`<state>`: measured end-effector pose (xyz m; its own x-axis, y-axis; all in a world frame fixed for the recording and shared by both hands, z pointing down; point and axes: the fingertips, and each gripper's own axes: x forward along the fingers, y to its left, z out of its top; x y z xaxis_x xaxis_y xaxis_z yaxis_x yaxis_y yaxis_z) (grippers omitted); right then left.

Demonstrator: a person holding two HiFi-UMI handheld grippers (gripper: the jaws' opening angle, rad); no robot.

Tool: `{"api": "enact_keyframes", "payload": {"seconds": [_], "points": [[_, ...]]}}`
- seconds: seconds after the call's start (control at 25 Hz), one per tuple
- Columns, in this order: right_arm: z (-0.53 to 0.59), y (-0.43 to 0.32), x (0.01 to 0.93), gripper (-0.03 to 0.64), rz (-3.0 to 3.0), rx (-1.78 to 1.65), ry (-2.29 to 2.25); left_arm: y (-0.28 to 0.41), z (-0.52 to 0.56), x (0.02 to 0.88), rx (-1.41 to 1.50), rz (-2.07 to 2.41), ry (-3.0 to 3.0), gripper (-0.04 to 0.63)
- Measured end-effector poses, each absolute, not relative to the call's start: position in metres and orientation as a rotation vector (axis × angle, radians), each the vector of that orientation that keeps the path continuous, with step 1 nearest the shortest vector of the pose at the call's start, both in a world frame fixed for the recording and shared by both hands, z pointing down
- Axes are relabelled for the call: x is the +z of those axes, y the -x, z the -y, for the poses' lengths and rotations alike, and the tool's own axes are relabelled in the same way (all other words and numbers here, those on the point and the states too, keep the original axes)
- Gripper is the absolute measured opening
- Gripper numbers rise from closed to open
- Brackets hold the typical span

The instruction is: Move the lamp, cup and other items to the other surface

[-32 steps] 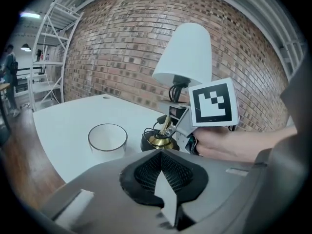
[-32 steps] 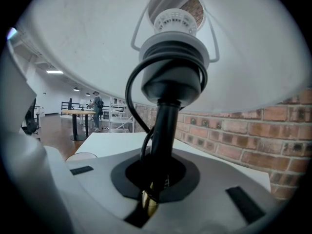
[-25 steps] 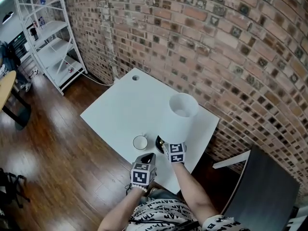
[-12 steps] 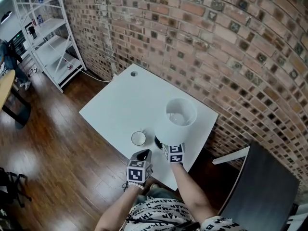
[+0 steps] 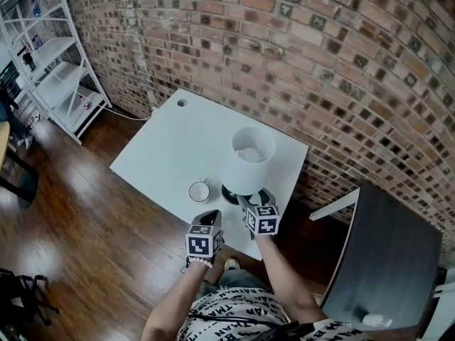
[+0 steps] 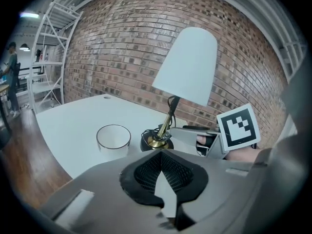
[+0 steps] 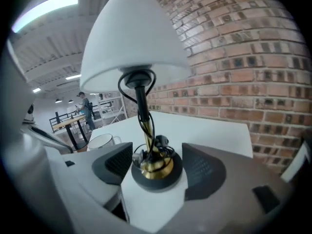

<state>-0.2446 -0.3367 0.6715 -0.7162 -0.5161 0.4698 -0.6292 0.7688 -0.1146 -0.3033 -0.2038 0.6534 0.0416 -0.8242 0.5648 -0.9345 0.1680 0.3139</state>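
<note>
1. White-shaded lamp (image 5: 247, 160) with brass stem and round black base stands upright on the white desk (image 5: 170, 148), beside the white cup (image 5: 199, 191);
2. right tool (image 5: 250, 201): jaws, just opening, stand apart either side of the base;
3. left tool (image 5: 212, 216): closed, empty.

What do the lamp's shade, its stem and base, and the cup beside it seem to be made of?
Lamp shade: probably matte white fabric or plastic; smooth, no gloss.
Stem: brass-coloured polished metal in its lower part; it glints.
Base: black, dull, perhaps painted metal or plastic.
Cup: likely glazed white ceramic, with a thin dark rim.
</note>
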Motion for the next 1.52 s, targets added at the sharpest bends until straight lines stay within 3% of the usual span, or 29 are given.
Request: {"api": "enact_keyframes", "payload": {"seconds": [0.64,1.28,1.52], "points": [[0.208,0.069,0.641,0.328,2.253,0.618,-1.275,0.205,0.163,0.626,0.315,1.507,-2.010,0.007],[0.140,-0.103,0.620,0.333,2.137,0.717,-1.714,0.020,0.132,0.606,0.436,1.113,-2.349,0.008],[0.124,-0.235,0.615,0.428,1.976,0.734,-1.956,-0.102,0.131,0.600,0.461,0.921,-2.449,0.007]]}}
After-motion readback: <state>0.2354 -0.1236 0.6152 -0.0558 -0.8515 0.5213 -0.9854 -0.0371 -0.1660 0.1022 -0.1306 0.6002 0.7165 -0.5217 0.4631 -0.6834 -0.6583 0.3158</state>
